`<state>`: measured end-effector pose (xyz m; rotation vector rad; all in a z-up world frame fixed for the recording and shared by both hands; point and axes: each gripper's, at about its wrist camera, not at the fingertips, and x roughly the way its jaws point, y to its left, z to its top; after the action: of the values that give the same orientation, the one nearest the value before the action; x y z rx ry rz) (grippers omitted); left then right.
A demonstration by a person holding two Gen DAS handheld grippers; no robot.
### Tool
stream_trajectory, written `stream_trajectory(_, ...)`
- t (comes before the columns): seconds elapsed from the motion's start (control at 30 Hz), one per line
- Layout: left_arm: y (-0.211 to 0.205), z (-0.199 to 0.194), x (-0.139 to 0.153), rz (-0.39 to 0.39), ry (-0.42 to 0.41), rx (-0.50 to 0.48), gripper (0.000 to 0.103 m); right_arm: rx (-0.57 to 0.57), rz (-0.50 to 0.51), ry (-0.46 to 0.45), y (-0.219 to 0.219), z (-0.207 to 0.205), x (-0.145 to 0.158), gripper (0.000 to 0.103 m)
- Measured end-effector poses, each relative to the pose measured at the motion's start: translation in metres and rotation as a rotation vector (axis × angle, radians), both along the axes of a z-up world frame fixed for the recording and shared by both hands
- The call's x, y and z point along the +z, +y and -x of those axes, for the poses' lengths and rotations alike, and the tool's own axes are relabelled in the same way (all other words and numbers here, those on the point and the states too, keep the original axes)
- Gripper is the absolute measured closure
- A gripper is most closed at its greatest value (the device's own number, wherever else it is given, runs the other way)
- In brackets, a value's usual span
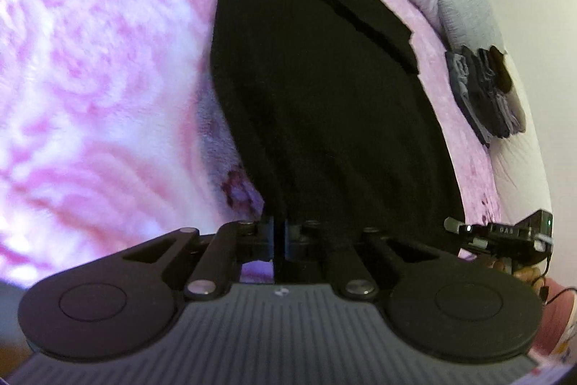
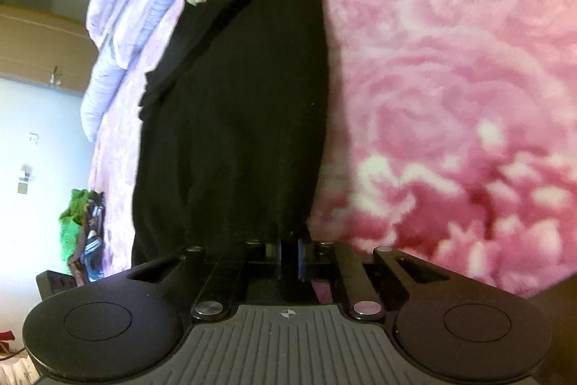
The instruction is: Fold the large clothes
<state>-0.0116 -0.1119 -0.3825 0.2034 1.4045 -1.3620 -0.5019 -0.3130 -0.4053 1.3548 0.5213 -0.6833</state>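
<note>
Both grippers are pinching one hem: left gripper [image 1: 279,240] and right gripper [image 2: 290,258] are each gripping the black garment [image 1: 324,89], which is lying lengthwise, narrowed, on the pink blanket [image 1: 90,67]. Folding is seemingly midway. Folded stack [image 1: 483,96] is sitting bedside; pillows [image 2: 119,35] are lining the far edge.

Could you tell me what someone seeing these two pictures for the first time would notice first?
A large black garment runs up the middle of both views, lying on a fluffy pink blanket. Both the left gripper and the right gripper are shut on its near edge. A stack of folded clothes sits at the right edge of the left view.
</note>
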Motion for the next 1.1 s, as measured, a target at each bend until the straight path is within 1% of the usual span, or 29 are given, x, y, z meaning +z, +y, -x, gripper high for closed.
stream_trajectory(0.1,0.014,0.001,0.021,0.024,-0.009,-0.016,0.101,0.0,0.003,-0.023,0.006,0.005,0.015,0.1)
stream_trajectory(0.2,0.032,0.001,0.033,0.008,-0.015,-0.017,0.101,0.027,-0.021,-0.012,0.019,0.006,0.023,0.1)
stream_trajectory(0.33,0.067,0.005,0.033,-0.072,0.017,0.01,0.101,0.045,-0.118,0.002,0.047,0.017,0.021,0.1)
stream_trajectory(0.4,0.087,0.008,0.031,-0.124,0.043,0.041,0.101,0.058,-0.173,0.022,0.062,0.023,0.02,0.1)
stream_trajectory(0.43,0.094,0.009,0.031,-0.138,0.054,0.057,0.101,0.061,-0.2,0.025,0.067,0.026,0.02,0.1)
stream_trajectory(0.5,0.099,0.008,0.037,-0.134,0.077,0.101,0.101,0.046,-0.231,0.017,0.07,0.029,0.025,0.1)
stream_trajectory(0.57,0.095,0.002,0.047,-0.092,0.095,0.133,0.101,0.027,-0.237,-0.021,0.062,0.028,0.036,0.1)
stream_trajectory(0.7,0.057,-0.017,0.076,0.048,0.104,0.155,0.101,0.032,-0.183,-0.066,0.022,0.009,0.068,0.099)
stream_trajectory(0.73,0.039,-0.026,0.084,0.094,0.103,0.151,0.101,0.018,-0.166,-0.079,0.007,0.003,0.077,0.099)
stream_trajectory(0.8,0.002,-0.04,0.095,0.172,0.074,0.124,0.101,-0.011,-0.134,-0.102,-0.027,-0.007,0.093,0.099)
stream_trajectory(0.87,-0.038,-0.055,0.101,0.22,0.054,0.108,0.101,-0.032,-0.089,-0.129,-0.064,-0.019,0.106,0.099)
stream_trajectory(0.93,-0.082,-0.072,0.102,0.26,0.055,0.11,0.1,-0.051,-0.044,-0.131,-0.109,-0.032,0.118,0.099)
stream_trajectory(1.0,-0.134,-0.08,0.101,0.256,0.029,0.12,0.1,-0.088,-0.015,-0.136,-0.155,-0.05,0.122,0.099)
stream_trajectory(1.03,-0.16,-0.086,0.098,0.25,0.017,0.126,0.097,-0.115,0.003,-0.14,-0.172,-0.055,0.12,0.098)
stream_trajectory(1.07,-0.186,-0.091,0.091,0.235,0.01,0.145,0.09,-0.153,0.018,-0.146,-0.194,-0.063,0.115,0.097)
stream_trajectory(1.1,-0.207,-0.098,0.084,0.206,0.0,0.172,0.085,-0.186,0.003,-0.143,-0.211,-0.067,0.108,0.091)
